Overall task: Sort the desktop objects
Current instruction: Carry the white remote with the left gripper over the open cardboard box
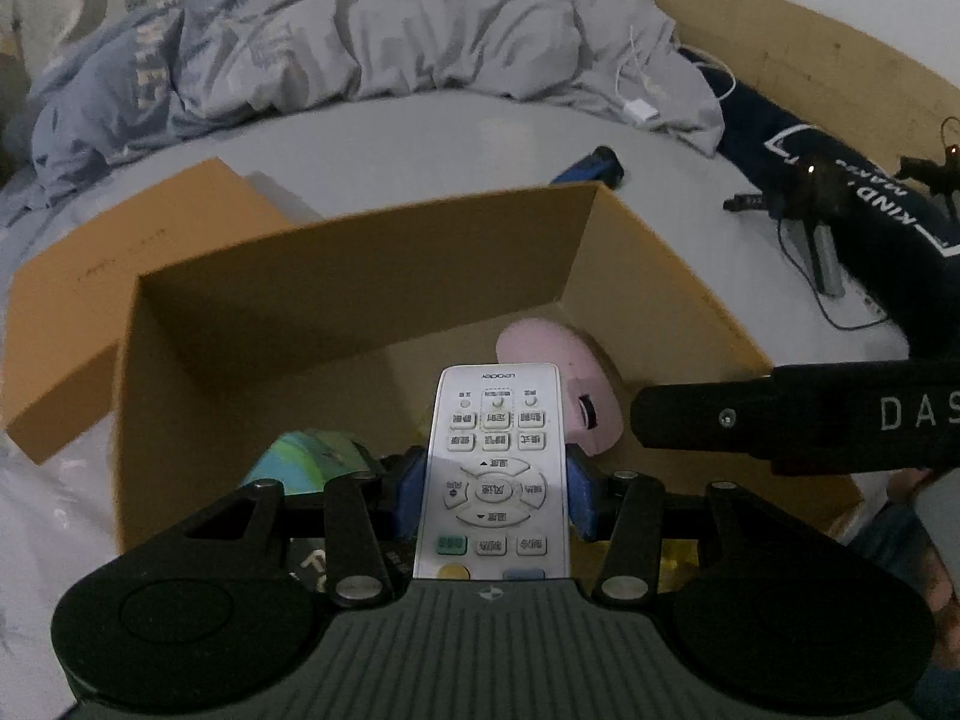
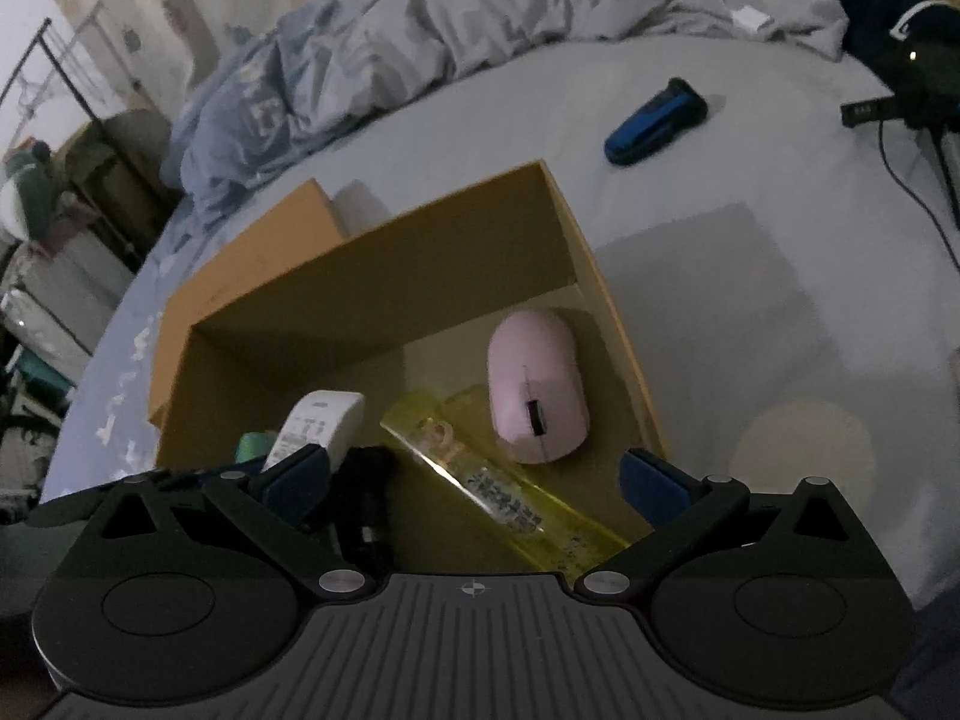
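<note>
From the left wrist camera, a lid (image 1: pixel 108 294) of orange-brown card lay at about ten o'clock, just beside the open cardboard box (image 1: pixel 372 264) that filled the middle. At seven o'clock inside the box sat a green patterned object (image 1: pixel 306 456) (too dim to identify). The left gripper (image 1: pixel 493 495) was closed on a white remote control (image 1: pixel 495 468), its blue pads (image 1: pixel 411 498) pressed to both long edges, holding it over the box's interior with the buttons facing up. At one o'clock from the remote a pink computer mouse (image 1: pixel 555 384) rested on the box floor. The right gripper's black body (image 1: pixel 798 420) crossed in at three o'clock.

From the right wrist camera, the same remote (image 2: pixel 318 426) showed at nine o'clock, low in the box (image 2: pixel 372 276). A yellow transparent package (image 2: pixel 498 492) lay diagonally at the centre, and the mouse (image 2: pixel 537 384) sat just beside it at one o'clock, near the box's right wall. The right gripper (image 2: pixel 474 480) hung above the box with its fingers spread wide and nothing between them. A blue and black device (image 2: pixel 654 120) lay on the pale sheet (image 2: pixel 720 252) at two o'clock, well apart from the box.
</note>
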### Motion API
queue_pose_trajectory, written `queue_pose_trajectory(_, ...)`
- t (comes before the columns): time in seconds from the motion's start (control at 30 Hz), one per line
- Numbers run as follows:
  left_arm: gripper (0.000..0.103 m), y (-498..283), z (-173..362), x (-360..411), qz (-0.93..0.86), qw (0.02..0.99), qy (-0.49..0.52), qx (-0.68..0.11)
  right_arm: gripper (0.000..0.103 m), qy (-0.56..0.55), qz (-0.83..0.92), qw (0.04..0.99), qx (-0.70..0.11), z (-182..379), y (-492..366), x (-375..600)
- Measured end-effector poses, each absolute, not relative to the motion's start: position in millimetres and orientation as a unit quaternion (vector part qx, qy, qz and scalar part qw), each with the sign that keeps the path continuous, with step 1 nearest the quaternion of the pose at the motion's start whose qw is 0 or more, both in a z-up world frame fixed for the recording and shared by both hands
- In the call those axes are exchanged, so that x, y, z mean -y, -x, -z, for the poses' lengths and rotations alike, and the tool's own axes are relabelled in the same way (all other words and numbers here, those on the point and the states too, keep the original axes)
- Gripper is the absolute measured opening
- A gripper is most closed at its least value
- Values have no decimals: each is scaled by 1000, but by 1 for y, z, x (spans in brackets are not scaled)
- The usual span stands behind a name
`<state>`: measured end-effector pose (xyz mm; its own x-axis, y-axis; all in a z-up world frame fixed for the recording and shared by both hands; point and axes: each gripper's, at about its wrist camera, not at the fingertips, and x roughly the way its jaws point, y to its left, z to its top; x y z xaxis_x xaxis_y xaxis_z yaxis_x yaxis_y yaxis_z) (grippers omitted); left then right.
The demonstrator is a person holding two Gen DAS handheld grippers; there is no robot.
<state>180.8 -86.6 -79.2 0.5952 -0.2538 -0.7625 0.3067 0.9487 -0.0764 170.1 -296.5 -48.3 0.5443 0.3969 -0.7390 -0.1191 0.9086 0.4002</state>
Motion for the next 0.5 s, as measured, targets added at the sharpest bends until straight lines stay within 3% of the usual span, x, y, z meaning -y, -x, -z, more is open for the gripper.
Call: queue_pose_trajectory(0.5,48,-202,108,95,145,879,-45,-451,103,-72,-205,874,-435,62,-191,270)
